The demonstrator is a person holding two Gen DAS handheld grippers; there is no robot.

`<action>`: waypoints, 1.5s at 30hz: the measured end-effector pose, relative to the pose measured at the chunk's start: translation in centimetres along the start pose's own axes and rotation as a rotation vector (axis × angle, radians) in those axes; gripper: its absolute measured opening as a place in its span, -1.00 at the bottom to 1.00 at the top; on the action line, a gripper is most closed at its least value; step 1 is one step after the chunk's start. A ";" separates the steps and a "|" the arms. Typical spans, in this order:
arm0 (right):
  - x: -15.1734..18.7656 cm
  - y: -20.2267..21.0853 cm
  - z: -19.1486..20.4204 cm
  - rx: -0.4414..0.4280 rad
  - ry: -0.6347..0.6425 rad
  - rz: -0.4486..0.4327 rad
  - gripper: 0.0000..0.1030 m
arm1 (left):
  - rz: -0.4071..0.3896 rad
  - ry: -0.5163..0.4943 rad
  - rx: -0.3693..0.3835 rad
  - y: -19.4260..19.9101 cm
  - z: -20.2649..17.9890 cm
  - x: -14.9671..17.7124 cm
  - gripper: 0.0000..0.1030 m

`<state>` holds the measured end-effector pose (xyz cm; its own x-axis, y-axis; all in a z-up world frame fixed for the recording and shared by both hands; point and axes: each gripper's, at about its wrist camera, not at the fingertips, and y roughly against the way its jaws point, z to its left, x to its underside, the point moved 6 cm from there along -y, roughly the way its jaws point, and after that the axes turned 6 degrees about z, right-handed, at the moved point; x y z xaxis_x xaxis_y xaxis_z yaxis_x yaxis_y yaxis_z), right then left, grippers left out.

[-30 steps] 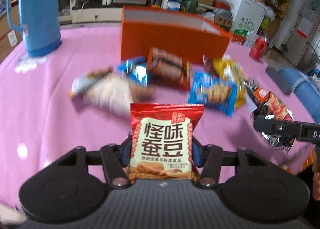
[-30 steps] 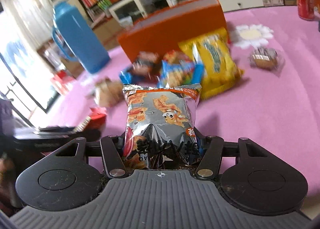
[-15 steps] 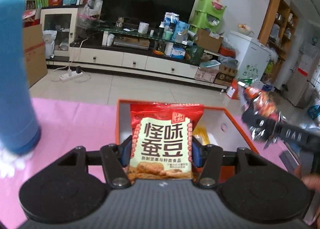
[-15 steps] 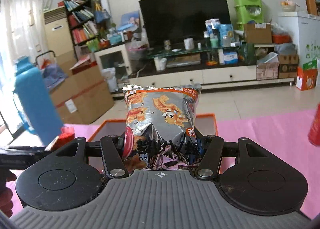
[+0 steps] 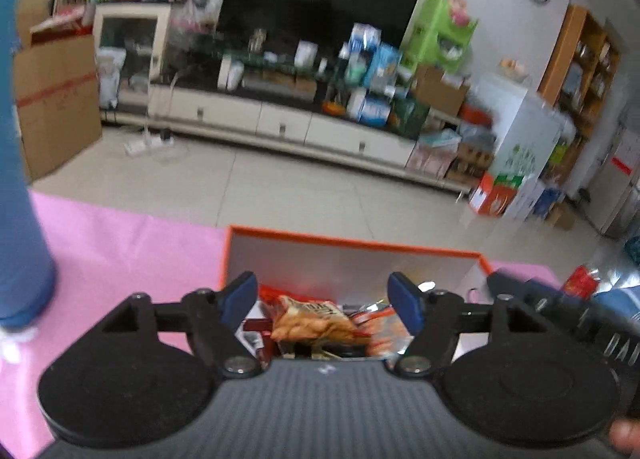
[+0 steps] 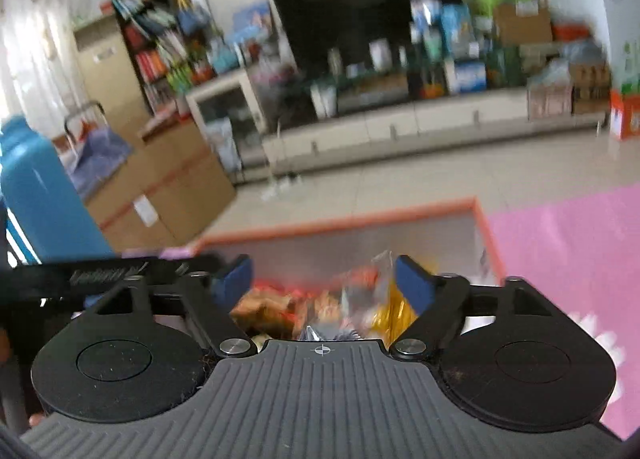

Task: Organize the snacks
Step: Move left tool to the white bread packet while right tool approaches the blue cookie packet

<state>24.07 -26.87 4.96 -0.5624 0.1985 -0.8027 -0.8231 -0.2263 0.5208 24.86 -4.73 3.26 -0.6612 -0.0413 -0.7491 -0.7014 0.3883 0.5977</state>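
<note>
The orange box [image 5: 352, 243] with a pale inside stands on the pink tablecloth [image 5: 120, 235]; it also shows in the right wrist view [image 6: 340, 225]. My left gripper [image 5: 323, 299] is open above the box. The red snack packet [image 5: 316, 325] lies inside the box below it. My right gripper [image 6: 323, 283] is open above the same box. The silver snack packet [image 6: 360, 291] lies in the box among other blurred packets. The right gripper's body [image 5: 560, 311] shows at the right of the left wrist view.
A tall blue thermos [image 5: 20, 179] stands on the table at the left, also in the right wrist view [image 6: 40, 195]. A red can [image 5: 582, 283] is at the right. A white flower mat [image 6: 600, 339] lies on the cloth.
Both grippers have opened and let go of their packets. The red packet and the silver packet have dropped into the orange box.
</note>
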 end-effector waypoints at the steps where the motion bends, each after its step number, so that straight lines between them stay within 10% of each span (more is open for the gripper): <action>1: -0.5 1.6 0.2 0.005 0.008 -0.037 0.59 | -0.016 -0.004 0.005 1.8 0.1 0.3 0.41; 6: 1.2 7.8 0.7 -0.048 -0.009 -0.065 0.74 | -0.043 -0.033 -0.032 8.8 1.4 4.7 0.52; 17: 18.3 16.3 -5.9 0.080 -0.168 0.174 0.73 | 0.102 0.041 -0.160 13.9 4.8 21.2 0.57; 29: 19.3 16.3 -8.0 0.058 -0.238 0.193 0.73 | 0.185 -0.184 -0.185 6.3 4.2 16.7 0.50; 45: 19.3 16.2 -8.4 0.052 -0.279 0.206 0.74 | 0.258 -0.275 -0.093 10.2 0.0 23.1 0.47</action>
<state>0.51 -34.76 -4.50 -0.7110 0.4084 -0.5724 -0.6889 -0.2413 0.6835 2.45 -1.72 -7.92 -0.7320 0.2998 -0.6118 -0.5510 0.2677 0.7904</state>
